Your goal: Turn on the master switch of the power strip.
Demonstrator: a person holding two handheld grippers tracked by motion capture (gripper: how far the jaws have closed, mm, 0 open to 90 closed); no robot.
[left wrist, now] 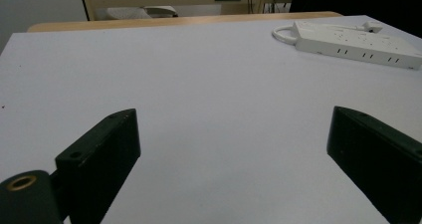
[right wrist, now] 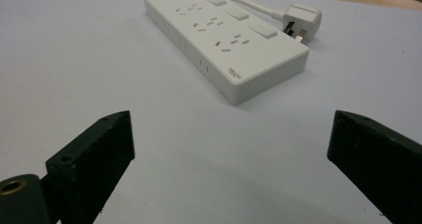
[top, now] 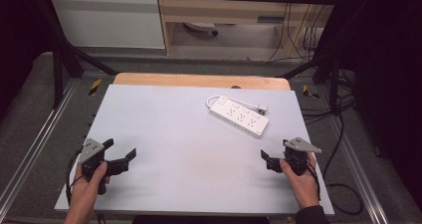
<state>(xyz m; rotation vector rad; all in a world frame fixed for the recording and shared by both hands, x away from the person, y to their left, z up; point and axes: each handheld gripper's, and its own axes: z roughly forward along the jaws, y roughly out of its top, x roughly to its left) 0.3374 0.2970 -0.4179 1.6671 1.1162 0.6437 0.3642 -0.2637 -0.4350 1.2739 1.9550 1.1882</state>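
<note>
We hold both grippers low at the near edge of the white table, jaws spread wide and nothing between them. The left gripper sits at the near left corner, well apart from the work. The right gripper faces the white power strip, which lies flat toward the far right with its cord looped behind and its plug resting just beside it. We judge this the approach step; the next move calls for carrying the right gripper forward to the strip's near end.
</note>
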